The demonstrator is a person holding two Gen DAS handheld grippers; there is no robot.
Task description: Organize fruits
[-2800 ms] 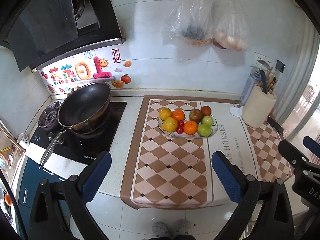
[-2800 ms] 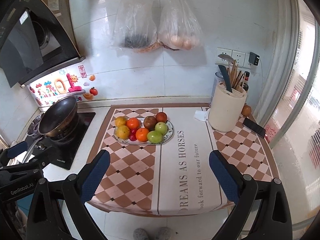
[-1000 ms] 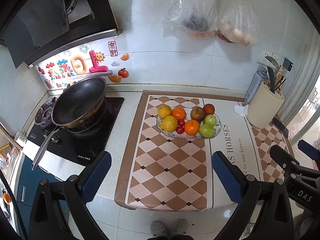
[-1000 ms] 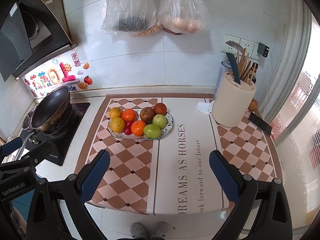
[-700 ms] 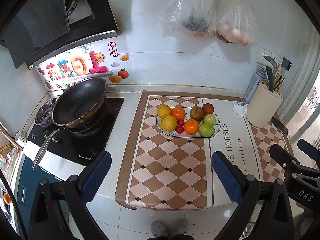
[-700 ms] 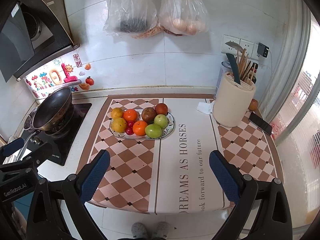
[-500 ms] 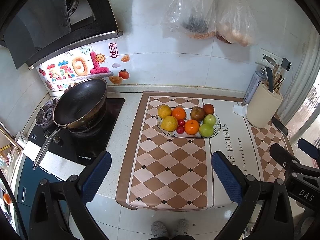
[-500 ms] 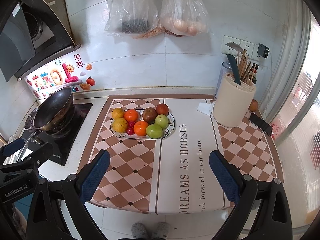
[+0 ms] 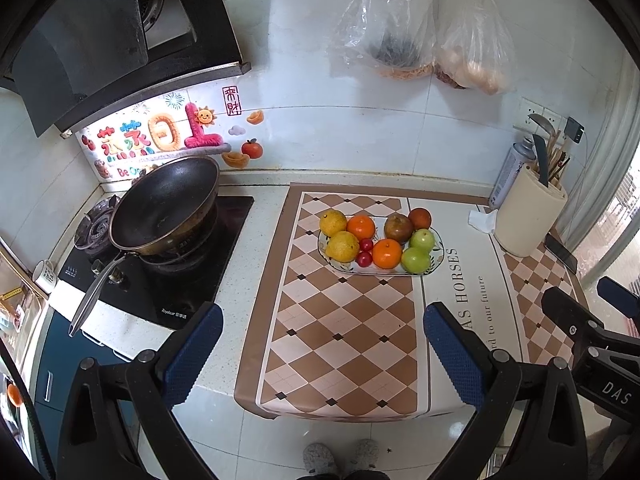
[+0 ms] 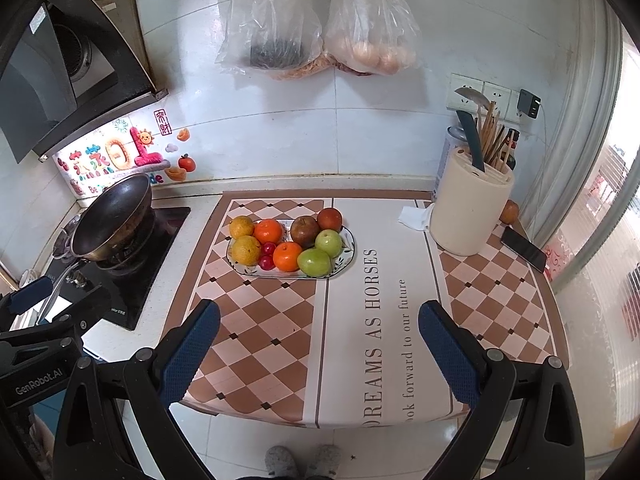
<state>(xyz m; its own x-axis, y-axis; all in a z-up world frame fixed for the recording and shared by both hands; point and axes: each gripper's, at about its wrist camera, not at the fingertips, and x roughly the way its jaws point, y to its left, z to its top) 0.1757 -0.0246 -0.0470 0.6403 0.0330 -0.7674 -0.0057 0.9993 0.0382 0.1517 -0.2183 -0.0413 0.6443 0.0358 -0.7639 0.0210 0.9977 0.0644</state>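
An oval plate (image 9: 437, 265) (image 10: 349, 257) on the checkered mat holds several fruits: two yellow citrus (image 9: 342, 246), two oranges (image 9: 386, 253), two green apples (image 9: 416, 259), two brown-red fruits (image 9: 398, 228) and small red ones (image 9: 364, 258). My left gripper (image 9: 324, 348) is open and empty, held above the counter's front edge, well short of the plate. My right gripper (image 10: 320, 344) is also open and empty, at the front edge. Each gripper shows at the side of the other's view.
A black wok (image 9: 164, 208) sits on the stove at left. A cream utensil holder (image 10: 470, 210) with knives, a spray can, a tissue (image 10: 414, 216), a phone (image 10: 524, 249) and a lone orange fruit (image 10: 509, 212) stand at right. Two plastic bags (image 10: 320, 20) hang on the wall.
Both grippers have drifted slightly over the last seconds, so the view shifts a little; jaws stay open. The fruit on the plate has not moved.
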